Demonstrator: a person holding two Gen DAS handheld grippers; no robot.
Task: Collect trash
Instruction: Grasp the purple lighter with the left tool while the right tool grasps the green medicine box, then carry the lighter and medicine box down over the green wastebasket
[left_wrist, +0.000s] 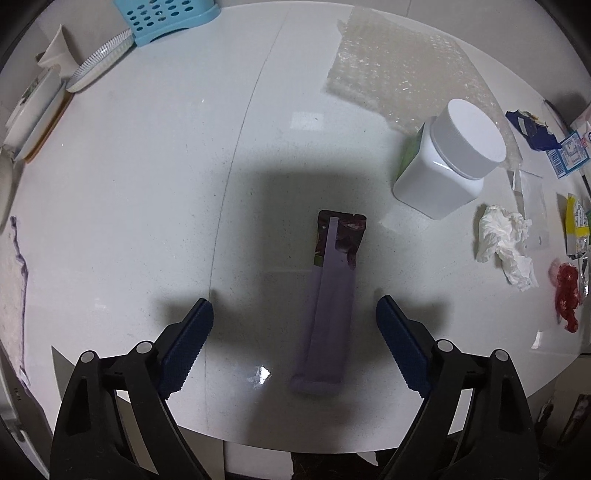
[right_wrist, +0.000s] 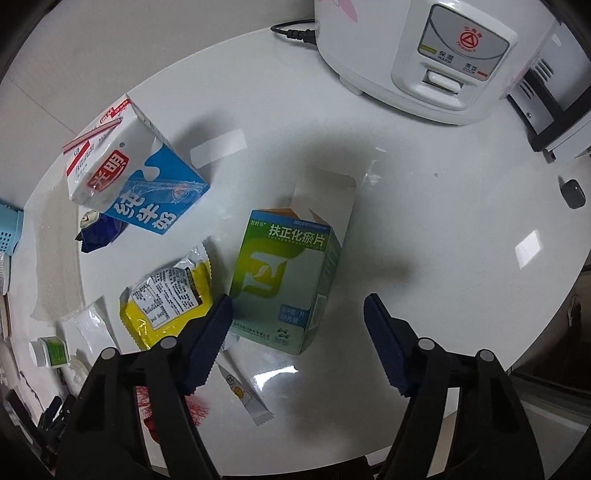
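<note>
The left gripper (left_wrist: 294, 325) hung wide open over the purple wrapper (left_wrist: 328, 306) on the white table (left_wrist: 129, 203), the right gripper (right_wrist: 298, 321) open around the green box (right_wrist: 284, 284), both probably needing to squeeze next.

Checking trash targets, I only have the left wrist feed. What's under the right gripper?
Observer: A green medicine box lies on the table, between the right gripper's open jaws and not gripped.
Operator: Anything touching that box?
Observer: A yellow wrapper lies just beside it; the left finger overlaps both in view.
Operator: Anything big near it?
Observer: A white rice cooker stands past the box, well apart from it.
Operator: More trash there?
Observer: A blue-and-white milk carton lies on its side, past the wrapper.
</note>
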